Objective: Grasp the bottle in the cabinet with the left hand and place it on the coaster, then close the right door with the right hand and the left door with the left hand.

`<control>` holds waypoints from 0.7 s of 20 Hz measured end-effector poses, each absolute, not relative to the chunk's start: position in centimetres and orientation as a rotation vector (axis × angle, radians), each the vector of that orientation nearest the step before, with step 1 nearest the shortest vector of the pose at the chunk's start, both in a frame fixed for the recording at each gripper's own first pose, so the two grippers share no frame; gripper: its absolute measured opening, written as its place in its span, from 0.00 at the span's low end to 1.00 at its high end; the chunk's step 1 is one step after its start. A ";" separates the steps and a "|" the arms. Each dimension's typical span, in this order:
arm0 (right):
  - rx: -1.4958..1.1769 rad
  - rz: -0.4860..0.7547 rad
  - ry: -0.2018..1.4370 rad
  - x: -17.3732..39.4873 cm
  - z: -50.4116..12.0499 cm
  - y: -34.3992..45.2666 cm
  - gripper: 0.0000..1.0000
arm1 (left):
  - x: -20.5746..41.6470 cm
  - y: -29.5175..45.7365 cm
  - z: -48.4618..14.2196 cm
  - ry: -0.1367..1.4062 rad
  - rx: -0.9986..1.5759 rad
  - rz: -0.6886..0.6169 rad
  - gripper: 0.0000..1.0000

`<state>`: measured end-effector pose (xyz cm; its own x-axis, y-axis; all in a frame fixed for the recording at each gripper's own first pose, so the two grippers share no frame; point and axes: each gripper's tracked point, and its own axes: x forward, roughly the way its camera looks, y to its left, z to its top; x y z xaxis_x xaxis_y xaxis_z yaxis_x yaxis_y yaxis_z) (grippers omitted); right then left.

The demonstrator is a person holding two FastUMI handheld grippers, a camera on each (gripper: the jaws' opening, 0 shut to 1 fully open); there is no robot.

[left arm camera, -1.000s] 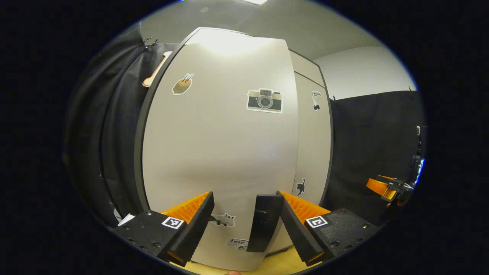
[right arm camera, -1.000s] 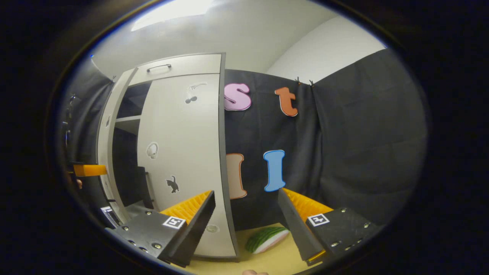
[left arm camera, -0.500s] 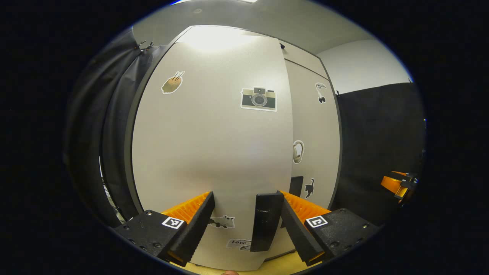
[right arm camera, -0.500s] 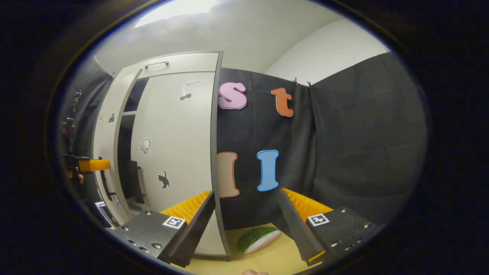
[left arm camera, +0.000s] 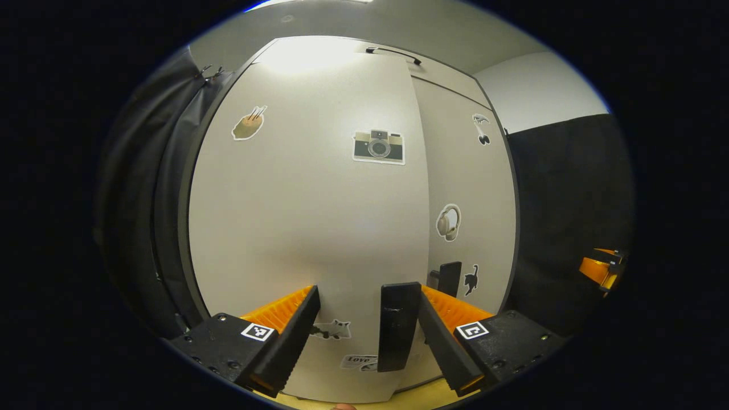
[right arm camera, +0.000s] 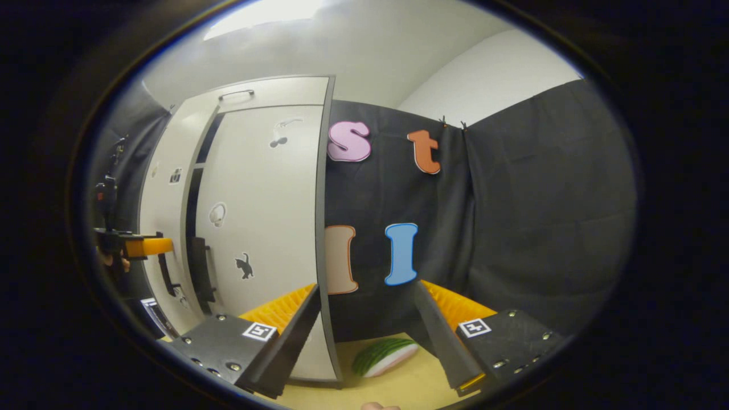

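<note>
Left gripper view: left gripper (left arm camera: pixel 367 330) spread apart, nothing clamped, close up against the left door (left arm camera: pixel 307 228). Black door handle (left arm camera: pixel 397 327) just inside the right-hand finger; contact unclear. Right door (left arm camera: pixel 470 210) beyond, farther right.

Right gripper view: right gripper (right arm camera: pixel 367 333) also spread apart, holding nothing. Dark gap between the doors, far left of the fingers, with the left gripper (right arm camera: pixel 142 246) beside it. Watermelon slice (right arm camera: pixel 383 357) on the table (right arm camera: pixel 410 387), low between the fingers.

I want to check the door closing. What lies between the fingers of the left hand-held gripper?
In the left gripper view, an upright black door handle stands between the fingers of the open left hand-held gripper, close to one of them.
</note>
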<state>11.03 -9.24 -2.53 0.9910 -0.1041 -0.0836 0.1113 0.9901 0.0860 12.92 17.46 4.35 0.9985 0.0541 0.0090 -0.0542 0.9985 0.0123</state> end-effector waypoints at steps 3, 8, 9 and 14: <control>0.081 -0.108 0.086 10.9 -3.0 -9.3 1.00 | 13.4 17.5 4.2 -0.005 0.018 0.054 1.00; 0.075 -0.110 0.093 11.0 -3.4 -9.6 1.00 | 14.2 17.8 4.1 -0.001 0.027 0.067 1.00; 0.075 -0.109 0.094 11.1 -3.5 -9.7 1.00 | 14.4 17.9 4.0 -0.002 0.028 0.068 1.00; 0.077 -0.098 0.095 11.8 -3.7 -9.3 1.00 | 15.0 18.0 3.8 -0.001 0.030 0.062 1.00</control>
<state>11.80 -9.29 -3.70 0.9907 -0.0944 -0.0985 0.1017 0.9922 0.0718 14.99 18.00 3.85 0.9981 0.0618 0.0024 -0.0618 0.9976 0.0299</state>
